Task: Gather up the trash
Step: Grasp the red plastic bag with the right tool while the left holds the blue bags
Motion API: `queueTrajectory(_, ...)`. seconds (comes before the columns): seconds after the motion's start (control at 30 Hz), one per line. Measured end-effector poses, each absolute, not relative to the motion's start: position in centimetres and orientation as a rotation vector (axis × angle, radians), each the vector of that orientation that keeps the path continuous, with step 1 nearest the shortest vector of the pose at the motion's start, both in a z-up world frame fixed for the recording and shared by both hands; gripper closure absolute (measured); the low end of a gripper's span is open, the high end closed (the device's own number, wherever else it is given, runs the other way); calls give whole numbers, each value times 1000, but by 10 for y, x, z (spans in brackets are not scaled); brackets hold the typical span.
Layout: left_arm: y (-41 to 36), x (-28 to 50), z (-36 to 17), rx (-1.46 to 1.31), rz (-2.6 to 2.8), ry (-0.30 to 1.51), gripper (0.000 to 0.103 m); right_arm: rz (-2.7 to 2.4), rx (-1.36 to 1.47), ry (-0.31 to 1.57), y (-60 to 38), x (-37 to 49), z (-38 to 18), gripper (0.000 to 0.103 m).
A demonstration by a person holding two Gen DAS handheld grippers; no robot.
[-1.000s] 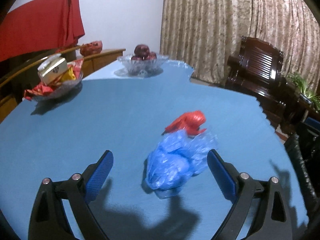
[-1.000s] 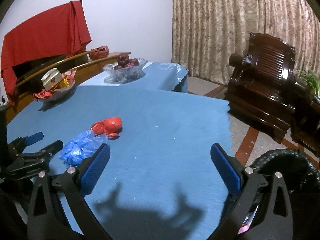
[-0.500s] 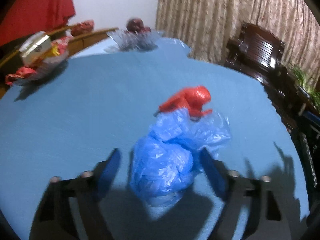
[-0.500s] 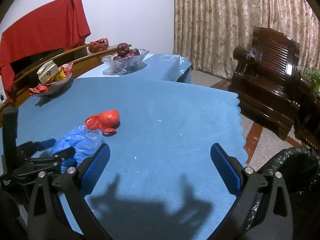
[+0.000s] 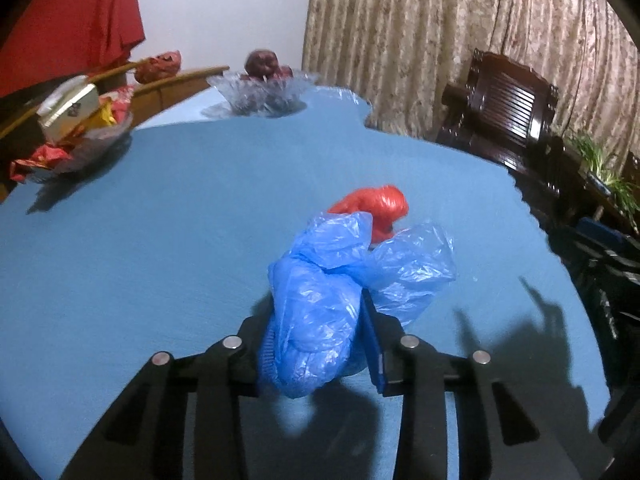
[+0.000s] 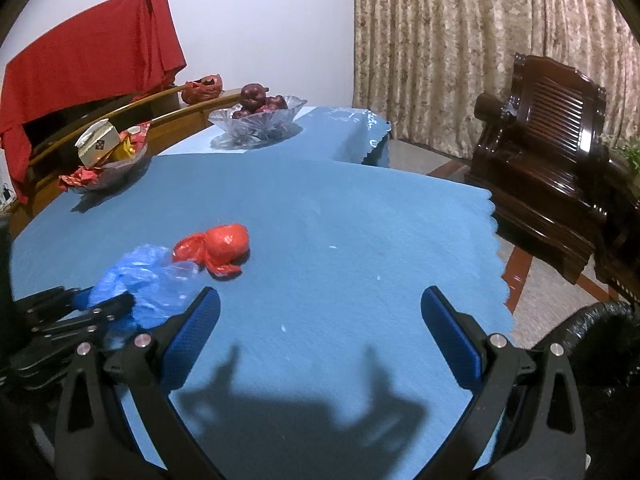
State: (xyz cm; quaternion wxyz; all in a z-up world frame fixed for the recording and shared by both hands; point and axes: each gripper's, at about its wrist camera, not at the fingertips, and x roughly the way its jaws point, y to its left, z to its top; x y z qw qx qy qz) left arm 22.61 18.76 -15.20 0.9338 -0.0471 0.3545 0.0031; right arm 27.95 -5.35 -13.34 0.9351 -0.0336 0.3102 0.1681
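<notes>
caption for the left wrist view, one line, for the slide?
Left gripper shut on crumpled blue plastic bag on the blue tablecloth, red plastic bag just beyond.

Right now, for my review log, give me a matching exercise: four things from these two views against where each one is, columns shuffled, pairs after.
Things:
1. blue plastic bag
2. red plastic bag
3. apples
4. black trash bag

Places:
a. in the glass bowl
b. lying loose on the blue tablecloth
c. on the floor past the table's right edge
d. pinched by the left gripper

Pairs: 1-d, 2-b, 3-a, 4-c. The right gripper is open.
</notes>
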Motion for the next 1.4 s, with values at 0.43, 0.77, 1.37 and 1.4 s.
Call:
queueTrajectory(0.43,259,246,-134,-114,178,663,66,425,-64,639,21,333,-140,5)
queueTrajectory(0.77,277,265,-150,-121,207,694,66,428,-91,705,61,367,-163,6)
queueTrajectory(1.37,253,253,-117,-92,188,641,66,495,-71,711,44,339,-137,71)
queueTrajectory(1.4,249,251,-113,-88,184,637,66,490,-67,699,38,334,-131,71)
